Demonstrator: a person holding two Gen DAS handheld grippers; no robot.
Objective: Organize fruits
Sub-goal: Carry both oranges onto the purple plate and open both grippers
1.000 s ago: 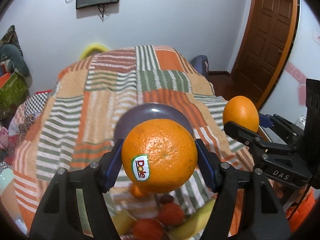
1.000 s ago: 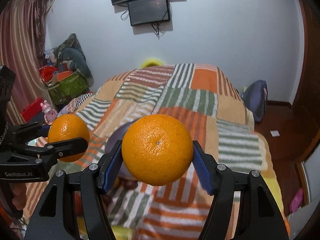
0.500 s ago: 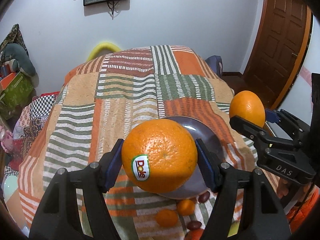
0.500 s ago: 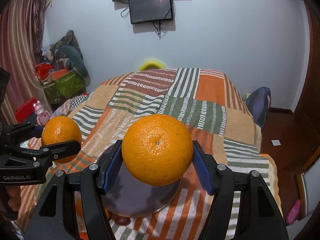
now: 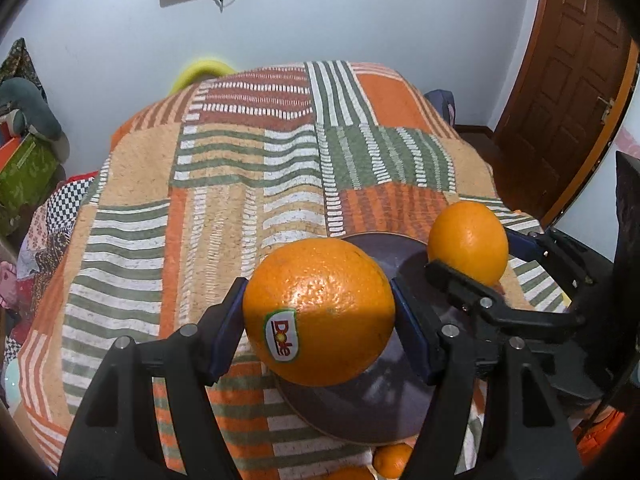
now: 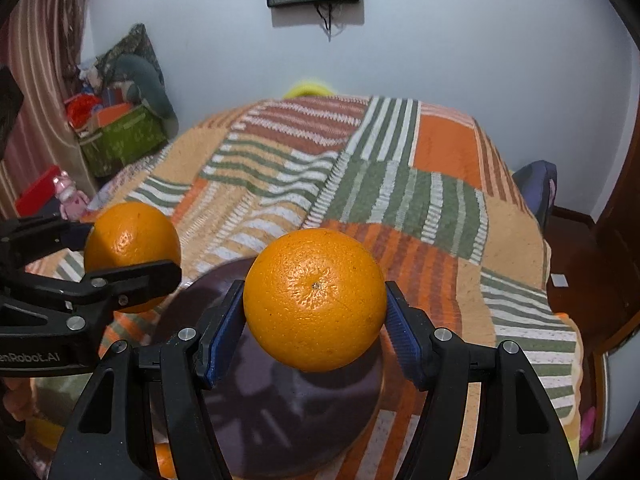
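Observation:
My left gripper (image 5: 318, 312) is shut on an orange with a Dole sticker (image 5: 320, 300); it also shows in the right wrist view (image 6: 132, 248). My right gripper (image 6: 314, 304) is shut on a plain orange (image 6: 314, 300); it also shows in the left wrist view (image 5: 468, 240). Both oranges hang just above a dark purple plate (image 5: 384, 412) on the striped bedspread (image 5: 240, 184). The plate shows below my right gripper (image 6: 288, 420).
Small oranges (image 5: 390, 460) lie on the bedspread at the plate's near edge. A green box with clutter (image 6: 124, 136) stands left of the bed. A brown door (image 5: 568, 80) is at the right. A dark bag (image 6: 536, 184) sits beside the bed.
Both grippers have moved forward and down over the plate, each still holding its orange. The loose fruit has slid toward the bottom edge of view.

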